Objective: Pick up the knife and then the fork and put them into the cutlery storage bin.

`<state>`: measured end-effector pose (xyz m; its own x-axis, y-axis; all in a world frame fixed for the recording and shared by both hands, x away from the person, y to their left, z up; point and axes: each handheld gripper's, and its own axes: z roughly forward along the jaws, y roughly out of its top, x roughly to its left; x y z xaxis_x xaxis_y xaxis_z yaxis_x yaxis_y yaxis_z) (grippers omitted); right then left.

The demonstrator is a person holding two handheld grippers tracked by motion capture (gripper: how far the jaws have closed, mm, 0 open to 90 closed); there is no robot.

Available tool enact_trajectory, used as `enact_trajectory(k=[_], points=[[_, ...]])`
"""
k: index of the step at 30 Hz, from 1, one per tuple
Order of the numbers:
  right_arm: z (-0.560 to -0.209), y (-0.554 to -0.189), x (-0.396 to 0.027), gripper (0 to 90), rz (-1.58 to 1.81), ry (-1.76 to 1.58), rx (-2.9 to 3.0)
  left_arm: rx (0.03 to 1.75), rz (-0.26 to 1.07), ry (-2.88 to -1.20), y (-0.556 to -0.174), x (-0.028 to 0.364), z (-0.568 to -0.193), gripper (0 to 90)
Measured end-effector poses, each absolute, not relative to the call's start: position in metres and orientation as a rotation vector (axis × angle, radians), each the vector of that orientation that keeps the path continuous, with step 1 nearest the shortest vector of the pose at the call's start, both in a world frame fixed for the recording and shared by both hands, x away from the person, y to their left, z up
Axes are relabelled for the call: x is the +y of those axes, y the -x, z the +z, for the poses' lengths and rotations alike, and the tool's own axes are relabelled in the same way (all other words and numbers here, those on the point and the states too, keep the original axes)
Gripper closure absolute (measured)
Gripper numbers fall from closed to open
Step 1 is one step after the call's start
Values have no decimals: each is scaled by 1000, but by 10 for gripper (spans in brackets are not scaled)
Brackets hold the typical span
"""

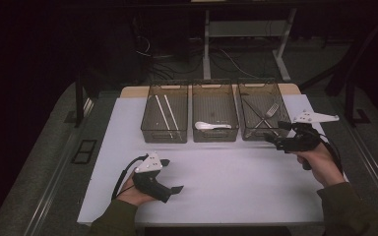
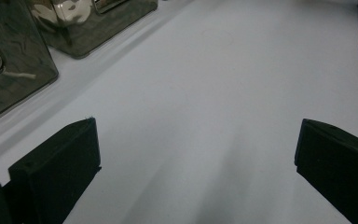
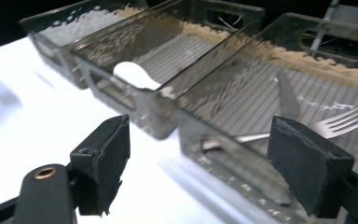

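The white desk (image 1: 216,182) carries three clear bins; in the rightmost bin (image 1: 257,129) a fork (image 1: 270,112) lies diagonally — tines far, handle toward the right gripper (image 1: 270,139), which is held just beside it, open and empty. The left gripper (image 1: 176,189), likewise open, rests well apart.

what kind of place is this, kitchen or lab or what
Most likely a lab or workshop set up for recording handling tasks, not a kitchen: a white work table holding three clear sorting bins, cables and desk frames on the dark floor behind, and a hand-held right gripper.
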<state>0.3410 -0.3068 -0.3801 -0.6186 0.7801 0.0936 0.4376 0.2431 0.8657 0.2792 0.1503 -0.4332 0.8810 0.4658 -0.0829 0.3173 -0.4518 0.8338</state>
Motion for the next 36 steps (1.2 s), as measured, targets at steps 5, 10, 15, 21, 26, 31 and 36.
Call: enact_trajectory(k=[5, 10, 15, 21, 26, 31, 36], points=[[-389, -325, -299, 192, 1326, -1090, 2186, 568, 190, -2075, -279, 151, -433, 0], [-399, -310, -291, 183, 1337, -1076, 2204, 566, 191, -2071, -278, 151, -433, 0], [-409, -299, -289, 179, 1346, -1073, 2209, 571, 192, -2066, -277, 151, -433, 0], [-422, -289, -293, 179, 1353, -1102, 2216, 571, 189, -2065, -276, 152, -432, 0], [-433, -280, -296, 179, 1361, -1121, 2234, 571, 189, -2064, -277, 152, -432, 0], [-441, -272, -297, 179, 1341, -1111, 2273, 570, 191, -2064, -276, 152, -432, 0], [-445, -263, -297, 178, 1330, -1091, 2305, 578, 197, -2057, -276, 153, -432, 0]])
